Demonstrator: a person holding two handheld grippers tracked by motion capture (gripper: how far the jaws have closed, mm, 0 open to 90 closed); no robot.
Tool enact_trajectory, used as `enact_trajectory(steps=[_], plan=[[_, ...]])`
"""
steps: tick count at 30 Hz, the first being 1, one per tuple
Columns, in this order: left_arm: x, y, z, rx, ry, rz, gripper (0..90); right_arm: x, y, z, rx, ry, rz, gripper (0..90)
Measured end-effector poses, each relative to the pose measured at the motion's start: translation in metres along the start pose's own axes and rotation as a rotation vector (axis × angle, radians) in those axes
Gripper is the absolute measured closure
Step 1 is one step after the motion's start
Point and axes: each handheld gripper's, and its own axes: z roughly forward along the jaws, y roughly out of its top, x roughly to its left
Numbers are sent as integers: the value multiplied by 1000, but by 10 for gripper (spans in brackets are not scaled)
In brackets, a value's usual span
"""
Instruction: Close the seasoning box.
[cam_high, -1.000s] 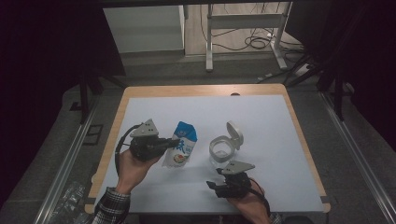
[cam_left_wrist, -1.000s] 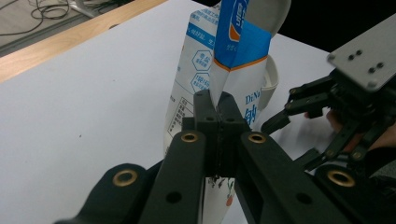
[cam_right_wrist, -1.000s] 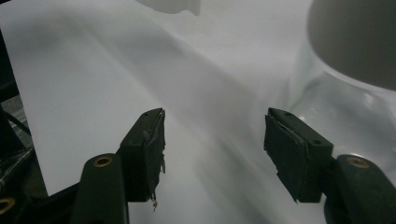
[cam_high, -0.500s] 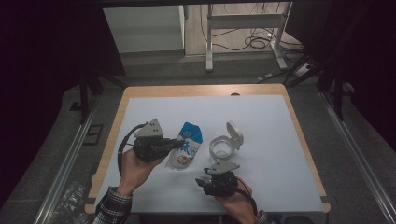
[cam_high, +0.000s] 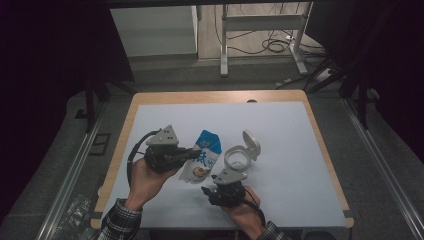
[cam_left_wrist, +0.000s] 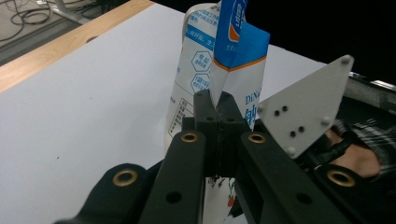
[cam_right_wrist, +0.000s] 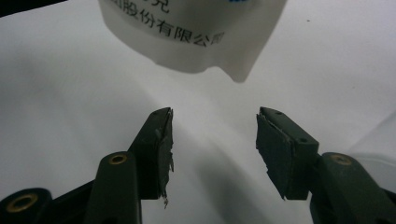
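Note:
A blue and white pouch hangs tilted just above the white table mat, left of centre. My left gripper is shut on the pouch's side seam; in the left gripper view the jaws pinch the pouch at its folded edge, left gripper. My right gripper sits low near the front edge, pointing at the pouch's bottom. In the right gripper view the right gripper stands open with nothing between the jaws, which have just been opening; the pouch's bottom edge hangs just beyond them.
A round white container with its lid flipped open stands right of the pouch, just beyond my right hand. The mat's far half and right side are bare. The wooden table edge frames the mat.
The right gripper has slid left towards the pouch's bottom. The left gripper has raised the pouch a little and carried it slightly right.

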Motion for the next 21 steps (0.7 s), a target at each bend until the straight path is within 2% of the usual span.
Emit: enact_trajectory(steps=[6, 10, 16, 21], plan=[[-4, 5, 0, 4, -19, -1, 900, 1, 4, 4, -21, -23, 5, 435], [-6, 8, -1, 2, -36, -3, 900, 0, 4, 7, -41, -57, -31, 421], [-9, 12, 0, 13, -44, 1, 900, 1, 5, 7, -76, -77, -29, 414], [-11, 14, 2, 21, -50, -1, 900, 1, 7, 5, -102, -100, -51, 420]])
